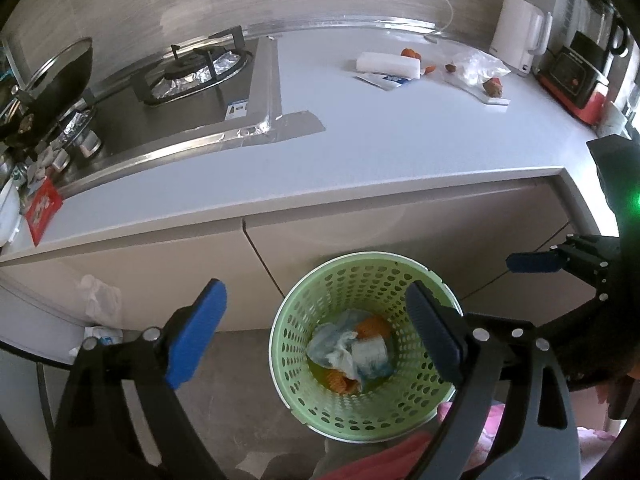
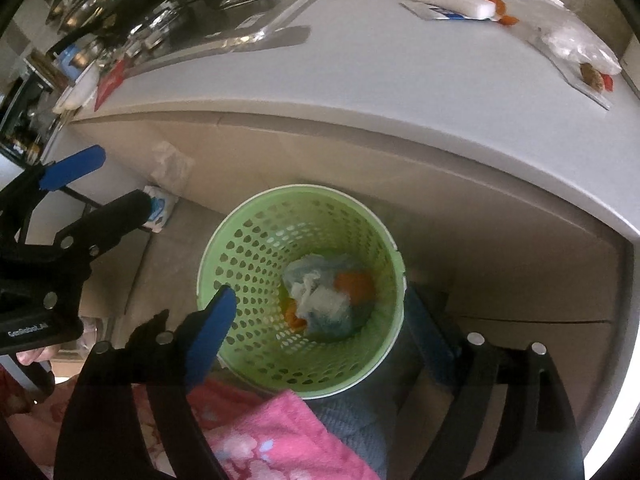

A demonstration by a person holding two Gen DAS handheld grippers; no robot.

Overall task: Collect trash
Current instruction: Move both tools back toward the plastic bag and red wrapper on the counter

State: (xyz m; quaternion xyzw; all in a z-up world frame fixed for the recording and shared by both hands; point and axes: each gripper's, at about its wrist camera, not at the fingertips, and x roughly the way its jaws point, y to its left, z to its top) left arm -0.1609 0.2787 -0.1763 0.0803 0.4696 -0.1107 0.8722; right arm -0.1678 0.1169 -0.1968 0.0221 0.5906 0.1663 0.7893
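A green perforated basket [image 1: 296,320] [image 2: 224,248] stands on the floor below the counter. It holds crumpled white and blue paper [image 1: 352,354] [image 2: 320,300] and orange scraps [image 1: 374,326] [image 2: 354,282]. My left gripper [image 1: 316,332] is open and empty above the basket. My right gripper [image 2: 316,332] is open and empty, its fingers straddling the basket. On the counter lie a white block [image 1: 388,65] [image 2: 448,0], a torn wrapper [image 1: 382,81], orange peel bits [image 1: 412,54] [image 2: 500,8], a clear plastic bag [image 1: 478,66] [image 2: 576,46] and a brown scrap [image 1: 493,87] [image 2: 594,76].
A gas stove [image 1: 192,72] and a black pan [image 1: 52,80] sit at the counter's left. A white kettle [image 1: 518,36] and a red appliance [image 1: 576,80] stand at the back right. Crumpled paper [image 1: 100,300] lies on the floor by the cabinet. A red packet [image 1: 42,210] lies left.
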